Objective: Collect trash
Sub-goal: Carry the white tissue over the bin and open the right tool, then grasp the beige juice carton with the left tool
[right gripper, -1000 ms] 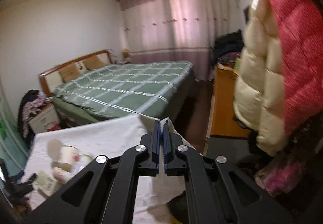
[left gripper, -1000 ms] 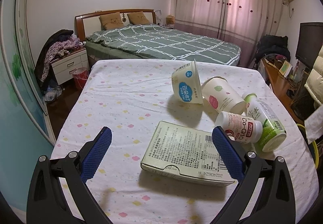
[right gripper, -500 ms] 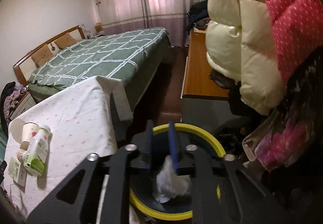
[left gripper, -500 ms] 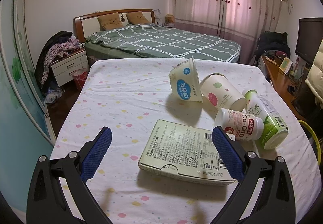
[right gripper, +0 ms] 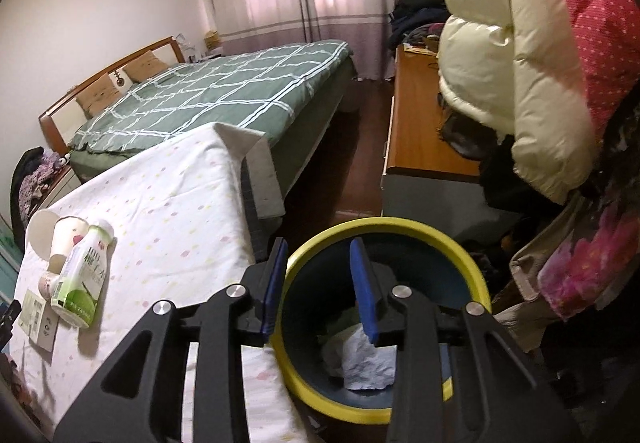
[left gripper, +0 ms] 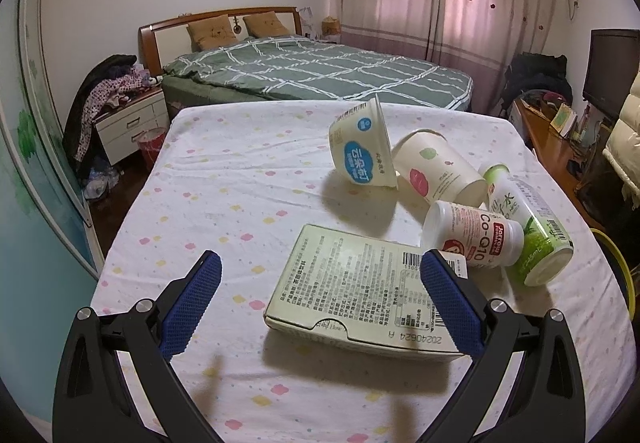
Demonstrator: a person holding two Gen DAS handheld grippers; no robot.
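My left gripper (left gripper: 318, 283) is open and empty above a flat cream box (left gripper: 356, 287) on the table. Behind the box lie a yogurt cup (left gripper: 362, 149), a paper cup (left gripper: 436, 171), a white Co-Q10 bottle (left gripper: 472, 235) and a green drink bottle (left gripper: 528, 231). My right gripper (right gripper: 318, 267) is open and empty over a dark bin with a yellow rim (right gripper: 476, 279) beside the table. Crumpled white paper (right gripper: 366, 359) lies inside the bin. The green bottle (right gripper: 82, 279) and paper cup (right gripper: 66, 239) also show in the right wrist view.
The table wears a white dotted cloth (left gripper: 240, 179). A green-quilted bed (left gripper: 312, 71) stands behind it. A wooden desk (right gripper: 420, 123) and hanging puffy jackets (right gripper: 520, 63) are right of the bin. A nightstand (left gripper: 128, 123) with clothes is far left.
My right gripper swung down over the bin and opened, and the crumpled paper it held dropped into the bin. My left gripper stayed open over the box.
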